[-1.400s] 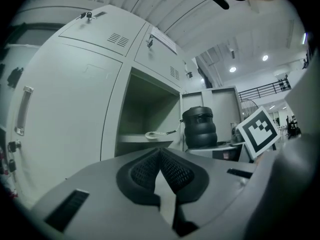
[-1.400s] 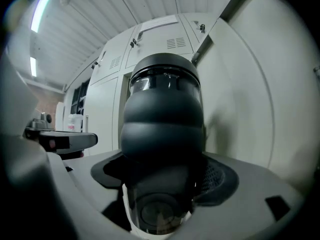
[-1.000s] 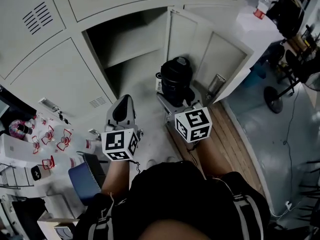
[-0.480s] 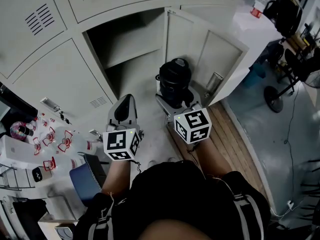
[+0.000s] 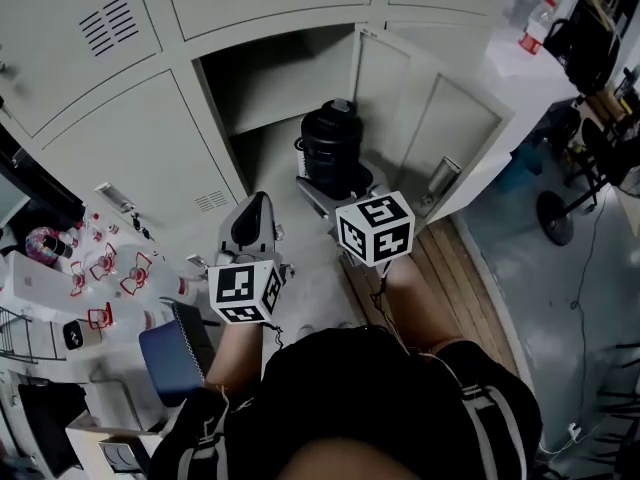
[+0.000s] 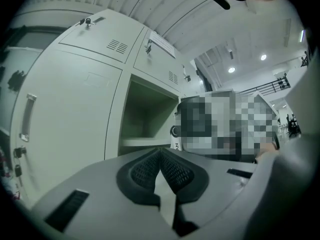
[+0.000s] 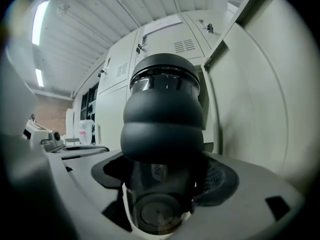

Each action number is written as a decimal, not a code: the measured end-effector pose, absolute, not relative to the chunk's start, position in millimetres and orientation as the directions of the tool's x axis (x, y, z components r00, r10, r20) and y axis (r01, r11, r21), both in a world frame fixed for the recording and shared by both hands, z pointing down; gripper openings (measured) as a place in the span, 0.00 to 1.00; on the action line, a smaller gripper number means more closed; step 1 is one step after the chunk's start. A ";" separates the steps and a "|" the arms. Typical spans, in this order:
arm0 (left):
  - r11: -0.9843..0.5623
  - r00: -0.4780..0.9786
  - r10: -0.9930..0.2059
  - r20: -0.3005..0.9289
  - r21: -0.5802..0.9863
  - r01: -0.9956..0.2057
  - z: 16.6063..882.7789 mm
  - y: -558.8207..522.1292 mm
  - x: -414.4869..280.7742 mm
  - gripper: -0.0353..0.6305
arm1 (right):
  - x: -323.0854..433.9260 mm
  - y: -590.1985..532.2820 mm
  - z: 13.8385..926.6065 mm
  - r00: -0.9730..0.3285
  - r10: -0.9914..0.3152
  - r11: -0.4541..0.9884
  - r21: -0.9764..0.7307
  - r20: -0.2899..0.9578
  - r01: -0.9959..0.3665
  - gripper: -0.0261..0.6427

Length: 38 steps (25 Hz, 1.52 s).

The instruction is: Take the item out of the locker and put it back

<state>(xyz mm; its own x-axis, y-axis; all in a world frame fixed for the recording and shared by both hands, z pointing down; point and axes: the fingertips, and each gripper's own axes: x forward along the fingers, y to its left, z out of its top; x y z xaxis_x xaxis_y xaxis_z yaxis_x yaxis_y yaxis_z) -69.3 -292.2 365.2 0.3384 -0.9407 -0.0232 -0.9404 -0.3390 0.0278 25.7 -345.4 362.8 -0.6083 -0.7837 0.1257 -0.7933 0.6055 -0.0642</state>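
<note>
A black, bulging canister [image 5: 328, 148] with a ribbed lid is held upright in front of the open locker compartment [image 5: 285, 73], at its lower shelf level. My right gripper [image 5: 335, 186] is shut on the canister's lower part. In the right gripper view the canister [image 7: 162, 109] fills the middle, pinched between the jaws of the right gripper [image 7: 162, 186]. My left gripper [image 5: 250, 218] hangs to the left of it, below the closed locker door; in its own view the left gripper [image 6: 160, 168] is shut with nothing between the pads.
The locker's door [image 5: 440, 133] stands open at the right, with a metal cylinder [image 5: 438, 176] at its foot. A shelf [image 5: 285, 120] divides the compartment. A cluttered table with a blue notebook [image 5: 172, 348] lies at the left. Wooden flooring [image 5: 455, 268] runs at the right.
My right gripper has carried the black canister forward and a little left, closer to the locker opening. The left gripper has stayed about where it was, still shut.
</note>
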 end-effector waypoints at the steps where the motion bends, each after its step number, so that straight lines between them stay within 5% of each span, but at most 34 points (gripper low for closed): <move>1: -0.331 0.331 -0.943 -0.024 0.027 -0.943 365.4 -292.0 -72.2 0.07 | 20.8 -350.5 361.5 -0.617 -0.776 0.613 -0.076 0.130 -0.786 0.65; 24: -0.214 0.213 -0.976 -0.043 0.018 -0.977 359.9 -322.5 -121.1 0.07 | -58.0 -472.3 290.4 -0.783 -0.613 0.712 -0.354 0.109 -0.607 0.65; 38: -0.192 0.191 -0.979 -0.066 0.004 -0.981 349.9 -326.8 -129.1 0.07 | -56.6 -535.2 271.6 -0.626 -0.779 0.622 -0.090 0.031 -0.778 0.64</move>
